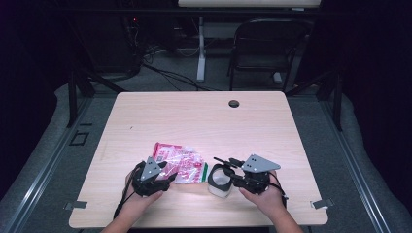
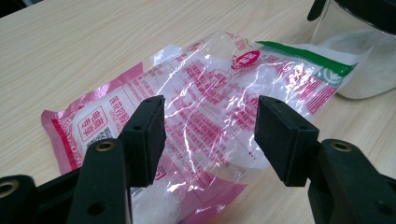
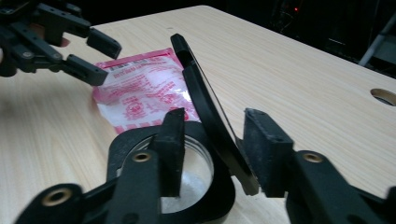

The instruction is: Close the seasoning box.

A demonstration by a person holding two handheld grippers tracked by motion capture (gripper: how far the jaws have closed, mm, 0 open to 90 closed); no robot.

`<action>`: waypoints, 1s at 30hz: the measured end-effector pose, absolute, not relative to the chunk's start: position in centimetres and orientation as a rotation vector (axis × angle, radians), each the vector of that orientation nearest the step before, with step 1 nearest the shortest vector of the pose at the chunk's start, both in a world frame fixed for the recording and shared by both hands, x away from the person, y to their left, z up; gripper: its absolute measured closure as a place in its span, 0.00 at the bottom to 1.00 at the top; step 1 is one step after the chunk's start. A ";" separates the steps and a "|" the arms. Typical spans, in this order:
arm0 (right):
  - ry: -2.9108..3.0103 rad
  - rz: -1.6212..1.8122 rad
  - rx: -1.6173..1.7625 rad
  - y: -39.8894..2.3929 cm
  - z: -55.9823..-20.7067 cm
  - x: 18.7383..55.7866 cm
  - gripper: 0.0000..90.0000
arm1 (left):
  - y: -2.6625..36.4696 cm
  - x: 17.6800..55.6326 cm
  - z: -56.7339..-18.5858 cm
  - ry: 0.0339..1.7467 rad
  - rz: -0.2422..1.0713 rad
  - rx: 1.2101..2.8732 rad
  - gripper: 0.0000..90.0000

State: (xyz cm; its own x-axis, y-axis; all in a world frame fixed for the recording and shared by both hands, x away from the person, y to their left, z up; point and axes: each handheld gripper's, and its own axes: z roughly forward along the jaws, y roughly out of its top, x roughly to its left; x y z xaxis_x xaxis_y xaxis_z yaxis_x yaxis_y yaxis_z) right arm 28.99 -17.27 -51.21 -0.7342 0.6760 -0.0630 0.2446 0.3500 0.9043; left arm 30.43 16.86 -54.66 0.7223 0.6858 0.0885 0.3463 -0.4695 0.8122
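Pale wood counter (image 1: 204, 116), seen from above, with two forearms coming in at the near edge, each hand holding a black tool.

Nearest on the right, the right tool (image 1: 224, 165) points left at a small jar (image 1: 219, 182) with white powder in it. In the right gripper view its jaws stand apart, one on each side of the jar's black hinged lid (image 3: 208, 109), which is flipped up and tilted. The near jaw covers part of the jar's mouth; the lid's hinge end sits close by the far jaw, and whether that pad touches it cannot be told. No firm clamp shows, so this tool reads as released.

Nearest on the left, the left tool (image 1: 163, 170) rests over the near end of a crinkled pink and clear bag (image 1: 179, 162) lying flat on the counter, just left of the jar. In the left gripper view the jaws are spread wide above the bag (image 2: 205, 107), one on each side, not pressing it: released. White lumps show inside the bag; its print is too small to read. Its green-edged end lies close by the jar (image 2: 362, 60), which is cut off at the frame's edge.

Farther back, the counter has a round hole (image 1: 234, 103). Beyond it stand a dark chair (image 1: 265, 43) and a table leg (image 1: 200, 48) in a dim room with cables on the floor.
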 end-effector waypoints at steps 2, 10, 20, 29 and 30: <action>2.200 1.370 0.805 -17.2 -51.4 28.8 0.58 | 16.6 30.6 -54.7 0.773 0.515 2.097 0.48; 2.248 1.349 0.776 -17.2 -51.6 28.0 0.49 | 15.7 31.0 -54.7 0.738 0.504 2.109 0.48; 2.241 1.329 0.768 -17.2 -51.7 27.4 0.48 | 15.4 31.3 -54.7 0.725 0.502 2.110 0.48; 2.254 1.326 0.745 -17.1 -51.6 27.1 0.48 | 15.5 31.3 -54.7 0.728 0.502 2.107 0.48; 2.254 1.332 0.741 -17.0 -51.6 27.1 0.48 | 15.5 31.3 -54.7 0.729 0.502 2.107 0.48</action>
State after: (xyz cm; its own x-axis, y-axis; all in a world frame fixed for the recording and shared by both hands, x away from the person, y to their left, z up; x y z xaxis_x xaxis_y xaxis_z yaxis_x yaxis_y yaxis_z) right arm 27.10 -17.00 -51.59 -0.7709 0.6315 -0.0832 0.2320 0.4000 0.8867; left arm 31.33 15.46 -54.69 0.7518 0.6526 0.0947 0.3204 -0.4870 0.8125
